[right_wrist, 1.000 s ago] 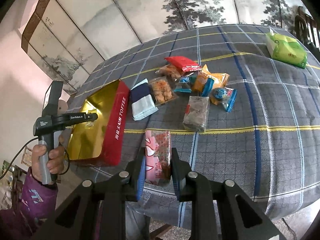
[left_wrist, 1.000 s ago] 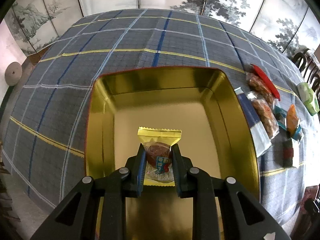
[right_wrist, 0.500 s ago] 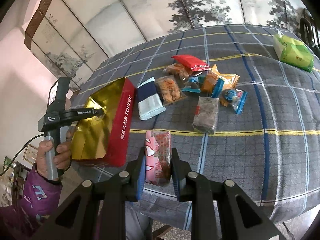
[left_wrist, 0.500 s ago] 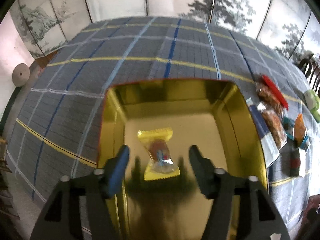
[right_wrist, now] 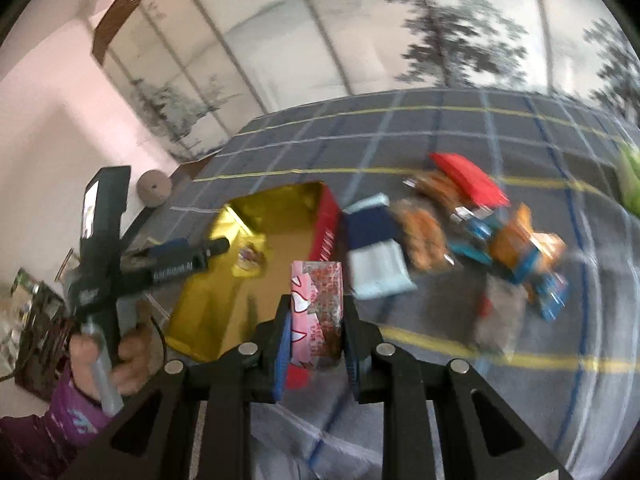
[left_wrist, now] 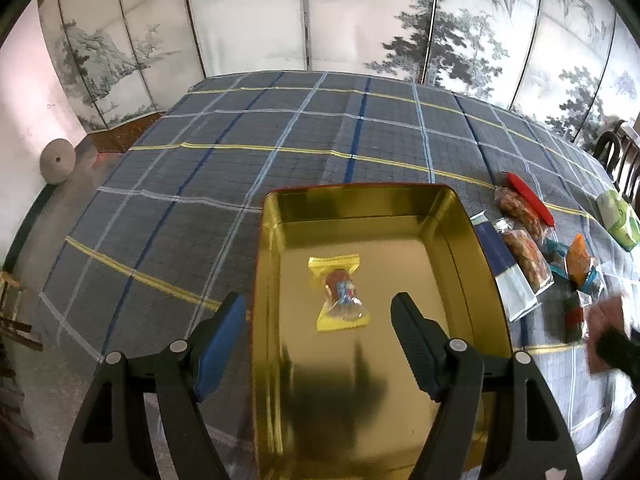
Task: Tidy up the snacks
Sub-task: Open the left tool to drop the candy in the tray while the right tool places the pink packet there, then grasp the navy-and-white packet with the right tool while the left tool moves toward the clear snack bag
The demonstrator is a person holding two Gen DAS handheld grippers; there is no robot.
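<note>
Lying flat on the gold tin's (left_wrist: 452, 240) floor, the yellow-edged candy (left_wrist: 339, 294) sits at twelve o'clock of the left claw (left_wrist: 320, 322), whose jaws have just been opening and touch nothing. Right-wrist view: right claw (right_wrist: 316, 330) clamps a pink snack packet (right_wrist: 317, 312); loose snacks at two o'clock are blurred.

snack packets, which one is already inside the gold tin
Only the yellow-edged packet lies in the tin; the pink packet is clamped in the right tongs, others on the cloth.

Tin (left_wrist: 460, 248): gold inside, red outside. Wrapped snack (left_wrist: 339, 294): yellow ends, clear middle. Tabletop (left_wrist: 280, 136) cloth: grey-blue plaid, yellow, white, blue lines. Packet (right_wrist: 317, 312): pink, white, red print. Pouch (right_wrist: 468, 178): red.
</note>
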